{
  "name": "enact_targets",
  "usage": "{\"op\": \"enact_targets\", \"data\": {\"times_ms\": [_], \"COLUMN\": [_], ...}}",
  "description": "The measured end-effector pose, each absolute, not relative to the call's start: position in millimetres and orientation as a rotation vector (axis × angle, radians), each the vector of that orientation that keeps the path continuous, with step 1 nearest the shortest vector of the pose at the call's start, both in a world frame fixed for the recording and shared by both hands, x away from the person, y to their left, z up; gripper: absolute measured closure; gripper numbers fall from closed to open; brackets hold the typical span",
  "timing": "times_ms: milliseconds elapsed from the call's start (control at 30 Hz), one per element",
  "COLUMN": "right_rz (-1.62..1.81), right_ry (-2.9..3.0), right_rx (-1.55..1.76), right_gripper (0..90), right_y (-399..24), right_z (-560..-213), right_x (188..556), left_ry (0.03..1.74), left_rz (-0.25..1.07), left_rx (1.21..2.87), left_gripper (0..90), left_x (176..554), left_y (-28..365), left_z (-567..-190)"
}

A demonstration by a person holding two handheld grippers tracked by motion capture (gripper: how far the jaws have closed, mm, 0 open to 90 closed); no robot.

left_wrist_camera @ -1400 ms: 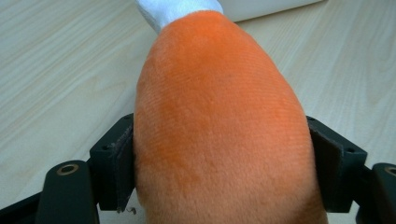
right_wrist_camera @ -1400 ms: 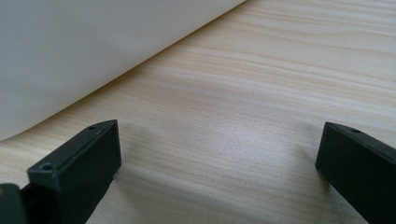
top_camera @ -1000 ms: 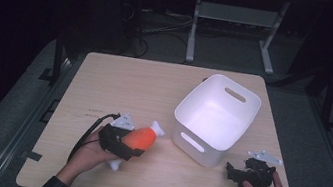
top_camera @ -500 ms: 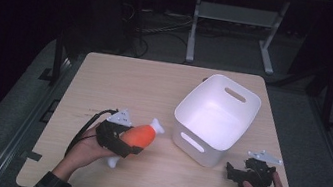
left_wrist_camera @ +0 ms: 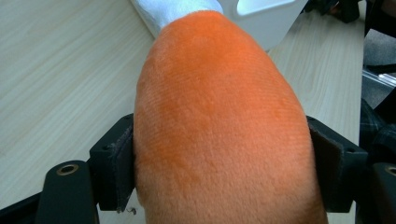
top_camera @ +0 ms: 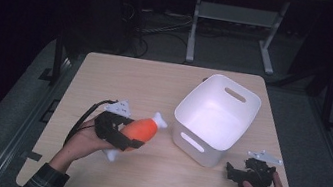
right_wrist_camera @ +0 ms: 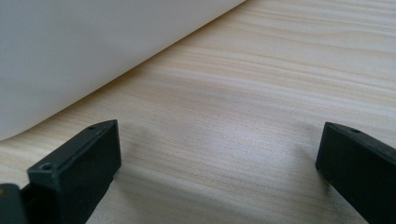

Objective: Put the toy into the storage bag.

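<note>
plush drumstick [left_wrist_camera: 219,126] in l gripper [top_camera: 120,134] (clamped)

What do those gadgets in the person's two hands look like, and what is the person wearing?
Both tongs, the left tongs and the right tongs, are black, each with two blocky jaws bearing small screw holes. A pale grey three-cornered plate sits on top of each, and a black cable loops from the left one. A dark plaid sleeve covers the left forearm.
</note>
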State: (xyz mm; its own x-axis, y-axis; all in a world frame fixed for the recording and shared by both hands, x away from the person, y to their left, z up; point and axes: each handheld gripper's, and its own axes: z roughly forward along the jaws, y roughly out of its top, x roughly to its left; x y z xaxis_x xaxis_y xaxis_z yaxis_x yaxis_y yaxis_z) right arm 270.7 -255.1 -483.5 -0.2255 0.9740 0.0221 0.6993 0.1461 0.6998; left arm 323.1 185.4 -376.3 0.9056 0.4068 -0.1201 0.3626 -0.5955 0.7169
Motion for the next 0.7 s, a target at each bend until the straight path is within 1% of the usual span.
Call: {"op": "enact_targets", "data": {"times_ms": [700], "right_rz": [0.834], "right_ry": [1.989], "right_rx": [1.601], "right_gripper": [0.0], "right_y": [-255], "right_z": [-483], "right_x": [271], "left_ry": [0.502], "left_rz": [0.047], "left_rx": [2.241], "left_gripper": [22.2], "left_x": [337], "left_y": [176], "left_z": [-339]}}
